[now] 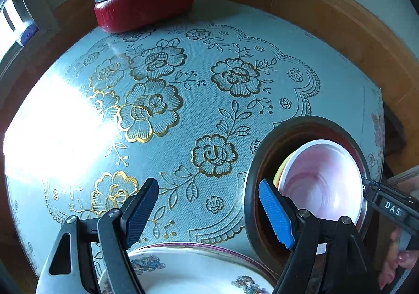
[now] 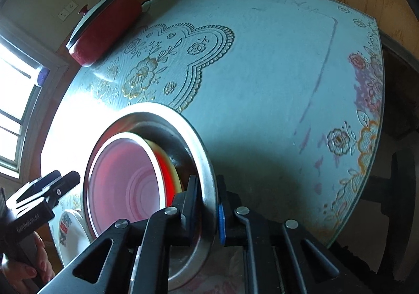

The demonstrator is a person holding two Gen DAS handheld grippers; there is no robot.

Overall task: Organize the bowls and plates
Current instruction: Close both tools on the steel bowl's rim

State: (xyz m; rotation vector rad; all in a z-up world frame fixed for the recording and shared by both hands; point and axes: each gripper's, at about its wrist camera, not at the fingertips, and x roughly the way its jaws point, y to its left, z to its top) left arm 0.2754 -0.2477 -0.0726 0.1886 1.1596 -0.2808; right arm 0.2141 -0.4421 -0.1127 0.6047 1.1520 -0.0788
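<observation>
A steel bowl (image 2: 183, 124) sits tilted on the light blue tablecloth, and my right gripper (image 2: 208, 184) is shut on its near rim, one finger inside and one outside. Nested inside it are a pink-swirled white bowl (image 2: 125, 179) and, beneath that, a yellow and red bowl (image 2: 167, 171). In the left wrist view the steel bowl (image 1: 314, 120) with the pink bowl (image 1: 322, 181) is at the right, the right gripper (image 1: 369, 186) on its far rim. My left gripper (image 1: 207, 186) is open, holding nothing, above a white floral plate (image 1: 193, 273).
A red pot with a grey lid (image 1: 144, 3) stands at the far side of the table. The tablecloth (image 1: 235, 40) carries gold flower embossing. The table's right edge (image 2: 377, 152) drops off to dark furniture. A bright window (image 2: 13, 90) is at the left.
</observation>
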